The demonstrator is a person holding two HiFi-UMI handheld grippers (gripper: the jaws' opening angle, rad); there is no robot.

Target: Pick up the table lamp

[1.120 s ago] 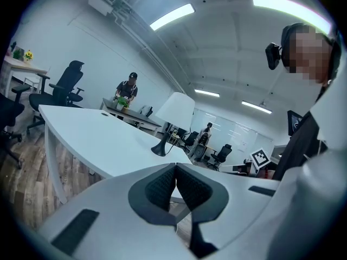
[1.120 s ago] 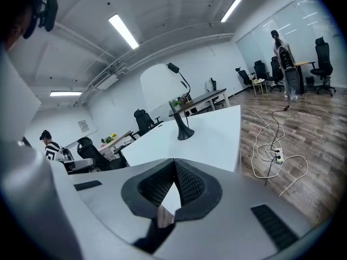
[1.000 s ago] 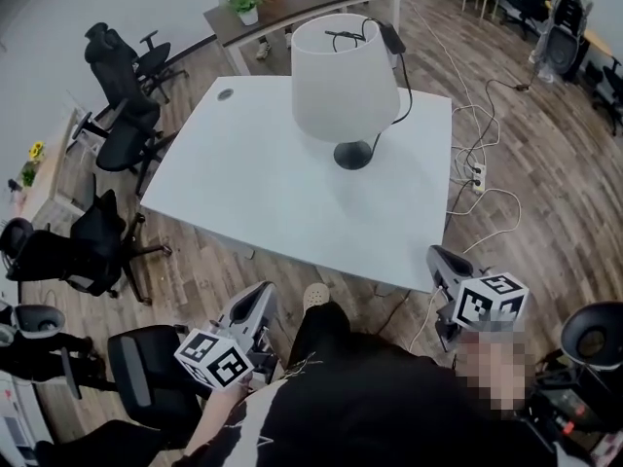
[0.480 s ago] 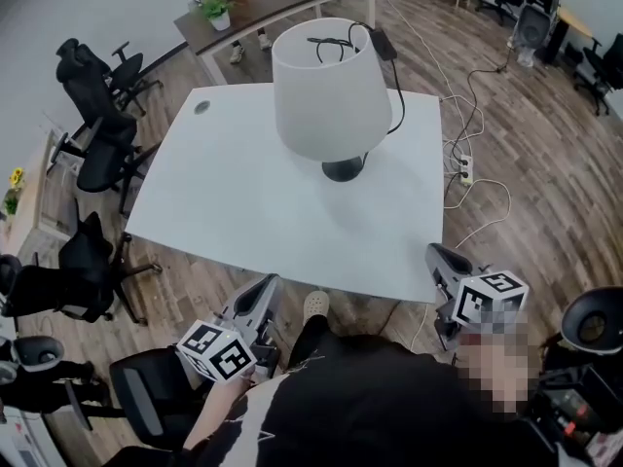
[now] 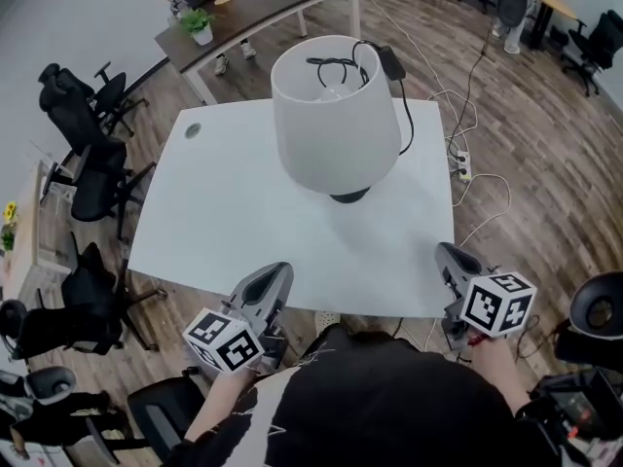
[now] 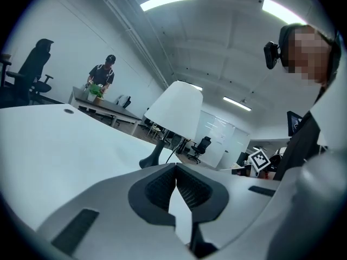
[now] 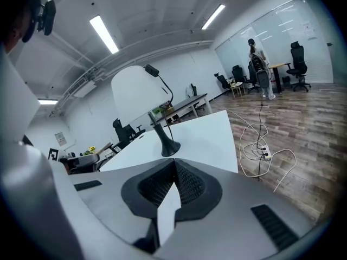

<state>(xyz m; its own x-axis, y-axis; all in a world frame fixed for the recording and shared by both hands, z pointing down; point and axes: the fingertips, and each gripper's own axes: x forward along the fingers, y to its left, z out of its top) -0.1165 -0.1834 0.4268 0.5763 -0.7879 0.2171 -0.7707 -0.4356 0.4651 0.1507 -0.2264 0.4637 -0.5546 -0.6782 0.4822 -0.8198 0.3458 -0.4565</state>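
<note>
The left gripper (image 5: pixel 275 276) and right gripper (image 5: pixel 449 255) are clenched and empty, since the table lamp (image 5: pixel 336 125) stands upright well ahead of both jaws, not yet reached.

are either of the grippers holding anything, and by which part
Nothing is held. The left hand-held gripper and right hand-held gripper are both shut and empty, short of the lamp, which stands untouched on the table.

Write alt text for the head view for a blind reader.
A white-shaded table lamp stands on a white table, its black cord running off the far side. At the near edge, the left gripper and right gripper are both shut and empty, not touching the lamp.
</note>
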